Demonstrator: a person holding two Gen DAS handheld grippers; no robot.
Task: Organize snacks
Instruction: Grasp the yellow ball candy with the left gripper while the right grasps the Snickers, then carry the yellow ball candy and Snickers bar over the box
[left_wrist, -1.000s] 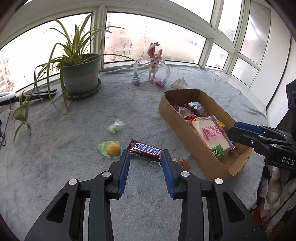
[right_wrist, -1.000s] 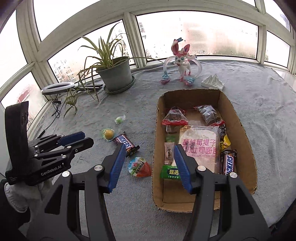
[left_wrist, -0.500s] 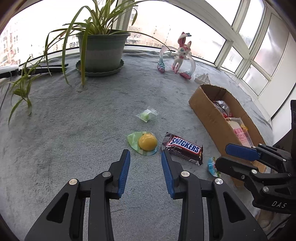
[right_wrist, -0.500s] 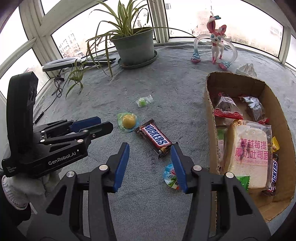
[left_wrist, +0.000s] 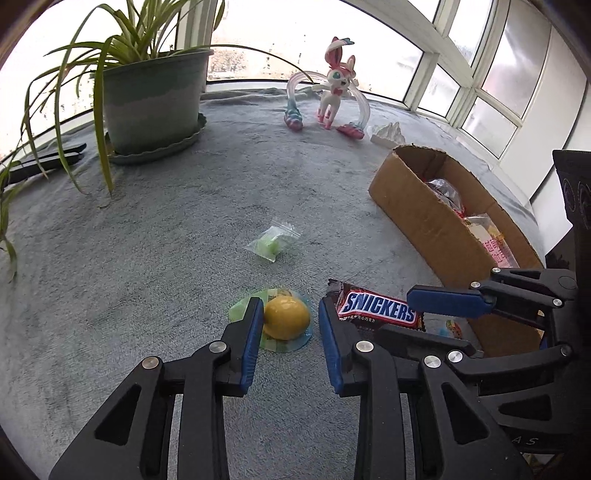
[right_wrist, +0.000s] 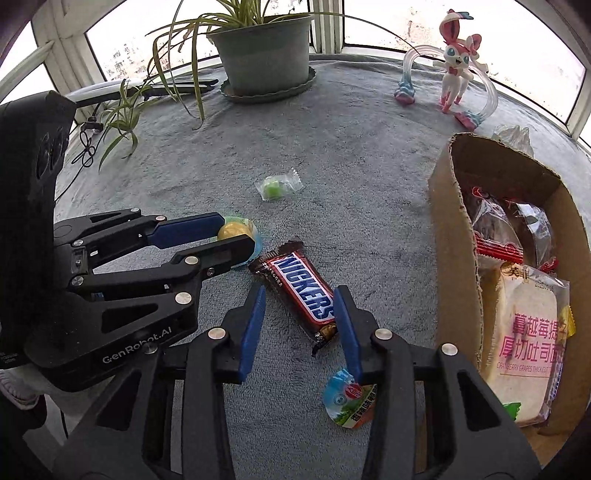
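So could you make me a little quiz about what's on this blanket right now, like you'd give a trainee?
1. True or false: the Snickers bar already lies inside the cardboard box.
2. Which snack sits between the fingers of the left gripper? A) the yellow jelly cup B) the green candy C) the bread bag
3. Fill in: the pink toy figure stands near the ______.

Key
1. False: it lies on the grey blanket, between the fingers of the right gripper, whose jaws have just been closing.
2. A
3. window
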